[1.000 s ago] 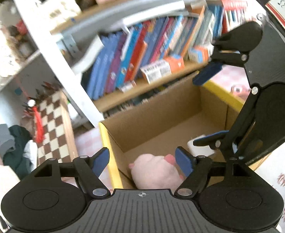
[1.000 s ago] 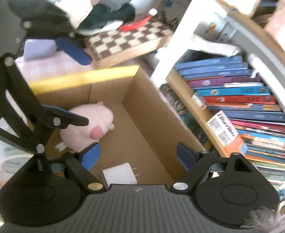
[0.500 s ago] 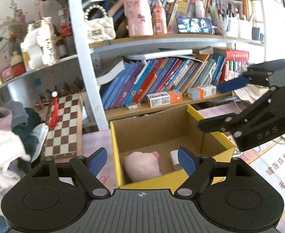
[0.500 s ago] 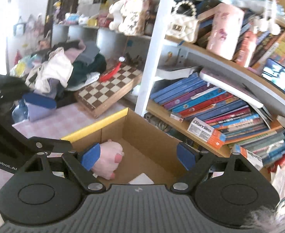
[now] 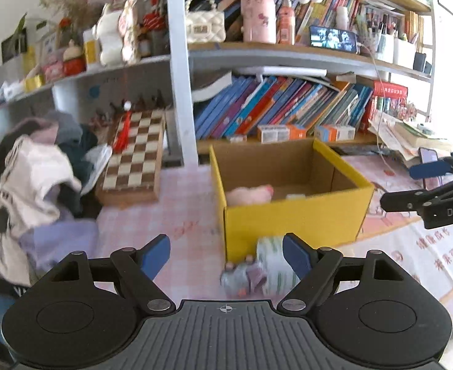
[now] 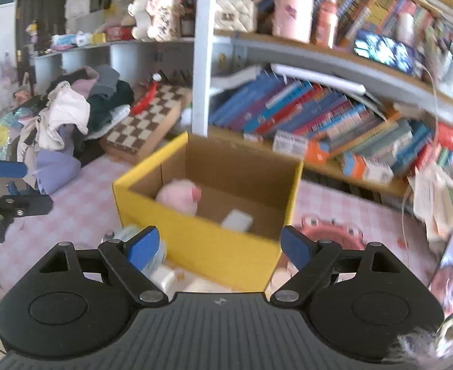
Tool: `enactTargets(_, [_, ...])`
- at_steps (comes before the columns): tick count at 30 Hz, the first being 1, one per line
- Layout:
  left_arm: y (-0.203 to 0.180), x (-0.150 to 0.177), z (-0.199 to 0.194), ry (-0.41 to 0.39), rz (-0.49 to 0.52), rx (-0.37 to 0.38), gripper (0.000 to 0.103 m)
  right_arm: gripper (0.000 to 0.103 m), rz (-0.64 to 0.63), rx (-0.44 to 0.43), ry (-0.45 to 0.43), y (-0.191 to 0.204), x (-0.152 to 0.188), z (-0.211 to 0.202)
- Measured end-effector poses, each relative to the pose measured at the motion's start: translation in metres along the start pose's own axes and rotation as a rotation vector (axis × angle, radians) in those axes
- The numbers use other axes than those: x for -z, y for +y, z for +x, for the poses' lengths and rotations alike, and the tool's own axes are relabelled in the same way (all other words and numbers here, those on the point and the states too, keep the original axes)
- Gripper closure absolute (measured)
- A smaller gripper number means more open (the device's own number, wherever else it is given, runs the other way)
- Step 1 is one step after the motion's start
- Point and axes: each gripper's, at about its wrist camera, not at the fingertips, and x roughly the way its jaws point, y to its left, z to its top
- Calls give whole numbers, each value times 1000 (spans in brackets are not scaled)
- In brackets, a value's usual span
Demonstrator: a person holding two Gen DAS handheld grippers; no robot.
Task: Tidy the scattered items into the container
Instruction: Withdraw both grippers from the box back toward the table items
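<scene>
Box: yellow cardboard box (image 5: 294, 215) on pink counter (image 5: 189, 203) | Done: pink plush (image 6: 180, 197), white block (image 6: 237, 219) inside | Left: wrapped roll (image 5: 272, 262) beside box | Left tool (image 5: 226, 254), right tool (image 6: 217, 245): apart, empty

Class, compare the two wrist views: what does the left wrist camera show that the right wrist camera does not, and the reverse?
Only left wrist: a phone lying right of the box.
Only right wrist: a round pink frog-eyed item beside the box.
Both: the yellow cardboard box holding a pink plush toy, and the wooden chessboard.
</scene>
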Motion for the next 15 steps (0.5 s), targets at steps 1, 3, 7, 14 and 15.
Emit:
enactTargets(1, [1,5,-2,8,-5,3,21,17,15,5,12,2,6,-2])
enactTargets(3, [2,15,-4,24,-16,8,21,17,37,10,35,6,17,-4])
enactTargets(7, [3,35,-8,58,-39,19,20,17,69,8,88,16,39,-5])
enactTargets(14, [1,59,-9,100,-66,37,20,17,99,-38,174,37,68,1])
enactTargets(15, [1,62,-9,105,-68,38,20,17,101,-45,186,39,71,3])
